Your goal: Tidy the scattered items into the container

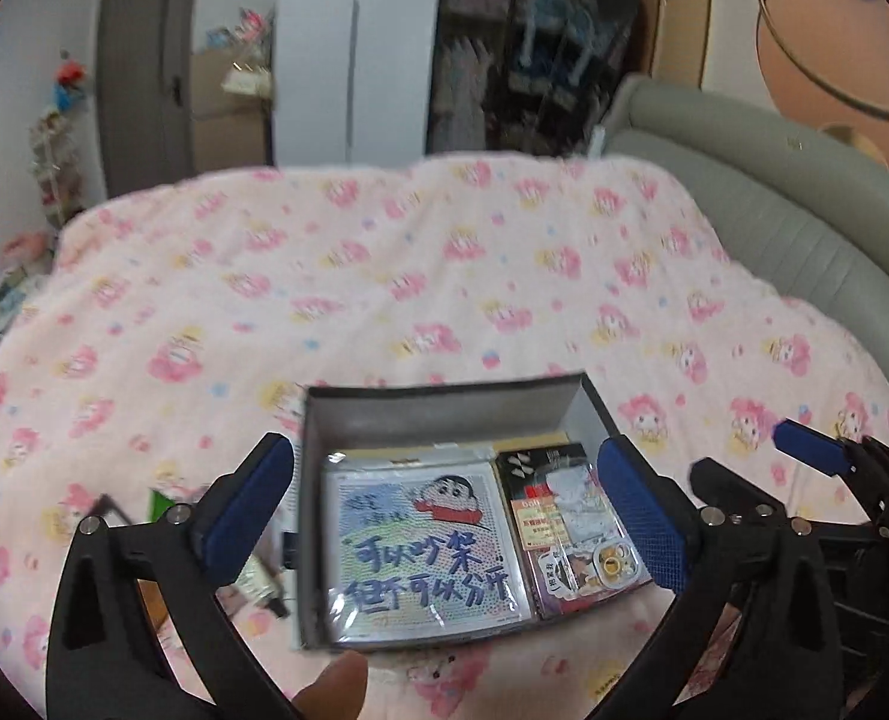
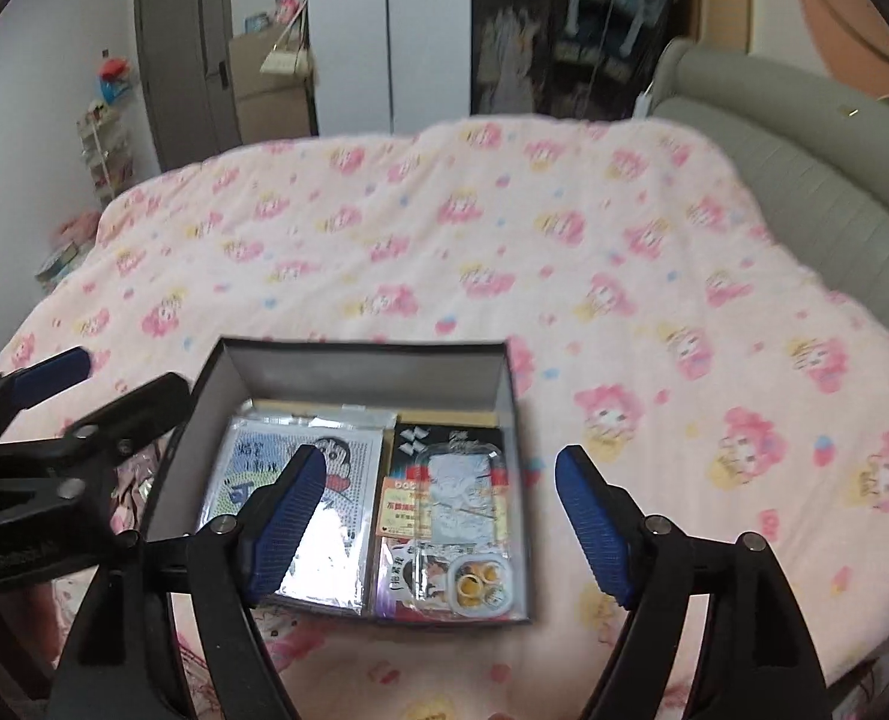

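A dark open box [image 1: 444, 399] [image 2: 372, 372] sits on the pink patterned bedspread [image 1: 384, 276]. Inside lie a cartoon picture pack [image 1: 420, 540] [image 2: 246, 462], a phone-case packet [image 1: 564, 504] [image 2: 456, 492] and a small case with yellow rings [image 1: 612, 567] [image 2: 480, 591]. My left gripper [image 1: 441, 450] hangs above the box, open wide, with nothing between its blue pads. My right gripper [image 2: 441, 456] hovers over the box's right half, also open and holding nothing. Each shows in the other's view: the right gripper [image 1: 741, 447] to the right of the box, the left gripper [image 2: 129, 372] to its left.
Small loose items [image 1: 258, 588] and a green piece [image 1: 159, 504] lie left of the box, partly behind my left finger. A grey-green padded headboard [image 1: 774, 228] borders the bed on the right. A fingertip [image 1: 330, 690] shows at the bottom. A door and wardrobe stand beyond.
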The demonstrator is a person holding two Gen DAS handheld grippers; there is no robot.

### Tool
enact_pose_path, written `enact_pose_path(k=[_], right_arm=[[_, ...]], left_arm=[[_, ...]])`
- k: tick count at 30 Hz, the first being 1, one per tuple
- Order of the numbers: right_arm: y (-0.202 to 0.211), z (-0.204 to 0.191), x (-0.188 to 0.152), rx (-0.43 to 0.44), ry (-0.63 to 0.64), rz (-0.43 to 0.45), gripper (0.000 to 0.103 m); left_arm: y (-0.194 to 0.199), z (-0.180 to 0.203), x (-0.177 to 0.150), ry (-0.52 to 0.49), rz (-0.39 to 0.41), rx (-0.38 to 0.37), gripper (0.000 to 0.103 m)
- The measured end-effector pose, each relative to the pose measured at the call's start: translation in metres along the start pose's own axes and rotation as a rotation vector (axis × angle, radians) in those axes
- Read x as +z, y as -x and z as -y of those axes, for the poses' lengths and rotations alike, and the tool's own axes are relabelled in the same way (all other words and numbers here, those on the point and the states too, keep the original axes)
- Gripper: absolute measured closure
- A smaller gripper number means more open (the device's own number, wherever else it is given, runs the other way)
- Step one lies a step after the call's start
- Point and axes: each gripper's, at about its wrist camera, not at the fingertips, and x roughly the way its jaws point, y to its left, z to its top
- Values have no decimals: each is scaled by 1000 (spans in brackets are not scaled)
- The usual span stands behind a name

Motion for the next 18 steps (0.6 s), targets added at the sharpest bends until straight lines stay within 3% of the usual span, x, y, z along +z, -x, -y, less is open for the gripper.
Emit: enact_pose_path(k=[10,18], right_arm=[[81,9,-32,-39,-55,104,25],[110,11,-59,-13,-53,130,25]], left_arm=[[90,7,-37,25,57,76,1],[114,13,-71,38,42,105,1]])
